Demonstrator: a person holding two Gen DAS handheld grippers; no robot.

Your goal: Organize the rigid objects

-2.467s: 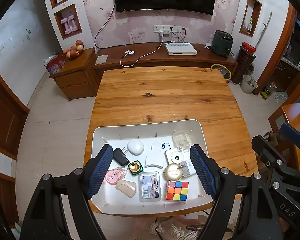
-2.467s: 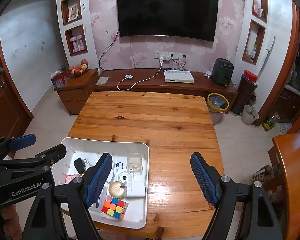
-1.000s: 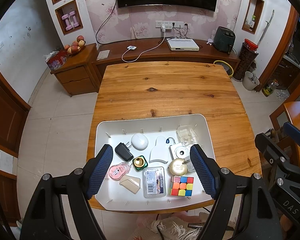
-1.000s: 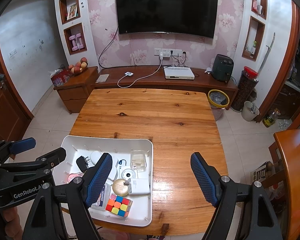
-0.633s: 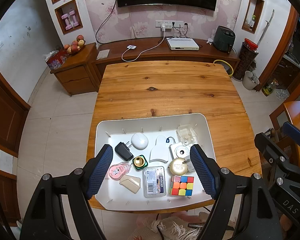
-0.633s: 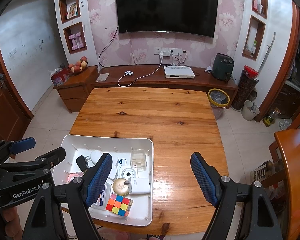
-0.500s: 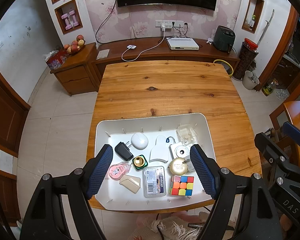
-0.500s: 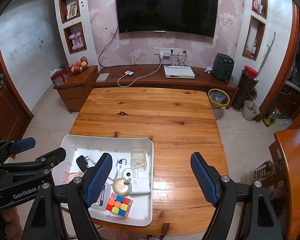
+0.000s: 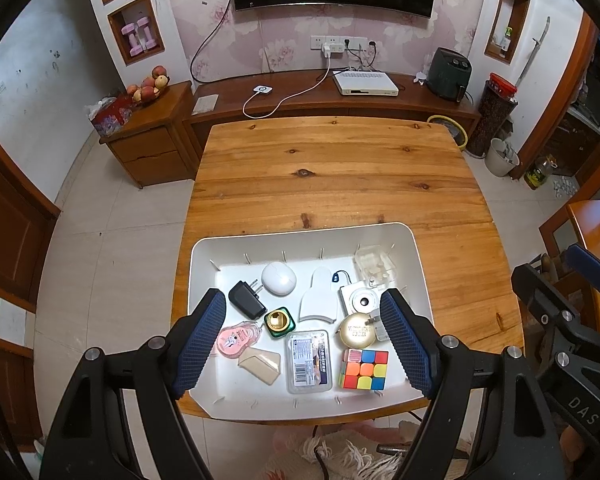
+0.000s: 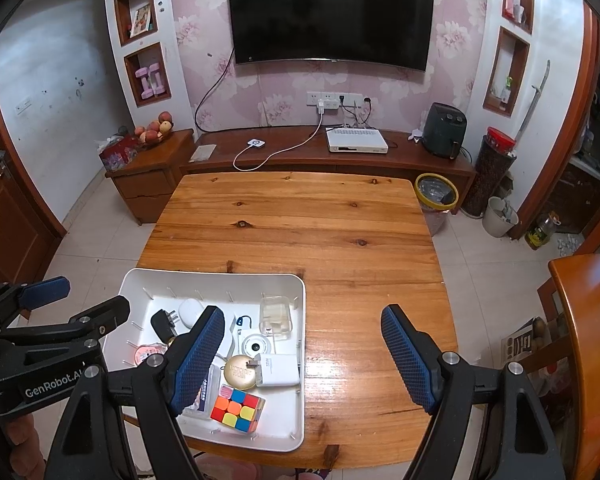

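Both grippers hang above the table with jaws spread wide, nothing held: left gripper (image 9: 302, 338) over the white tray (image 9: 204, 256), right gripper (image 10: 302, 354) over bare wooden table (image 10: 340, 240) right of it. Tray (near-left corner) holds colour cube (image 9: 365, 369), black plug (image 9: 245, 299), gold tin (image 9: 357, 330), white camera (image 10: 256, 345).

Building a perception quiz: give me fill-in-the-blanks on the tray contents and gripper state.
1. The puzzle cube lies inside the white ____.
2. The black plug adapter lies beside the white ____-shaped case.
3. Both the left gripper and the right gripper are ____, holding nothing.
4. The tray rests on a ____ table.

Missing: tray; egg; open; wooden
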